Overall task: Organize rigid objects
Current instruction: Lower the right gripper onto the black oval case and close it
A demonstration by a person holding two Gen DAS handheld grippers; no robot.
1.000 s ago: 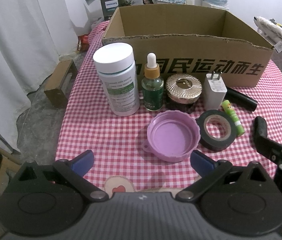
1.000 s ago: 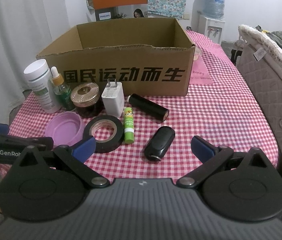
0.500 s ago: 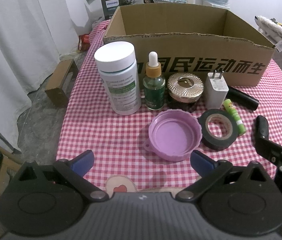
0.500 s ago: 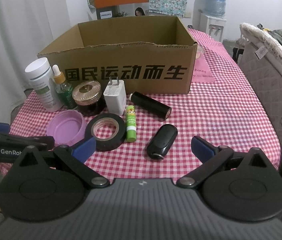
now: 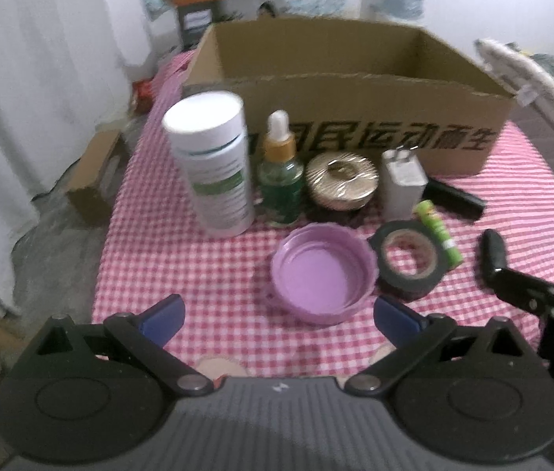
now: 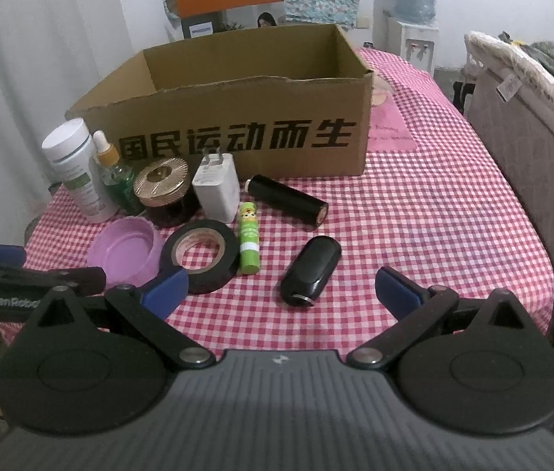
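With both the left gripper and right gripper spread wide and holding nothing, the 2 could collide over the shallow purple plastic lid and black tape roll, touching near the table's front edge.

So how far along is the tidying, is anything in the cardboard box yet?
Nothing looks packed: the visible part of the cardboard box shows no items. Nothing is in hand either; the left gripper and right gripper are both open. Left to do: all of it, including the purple lid, tape roll, white bottle and black fob.
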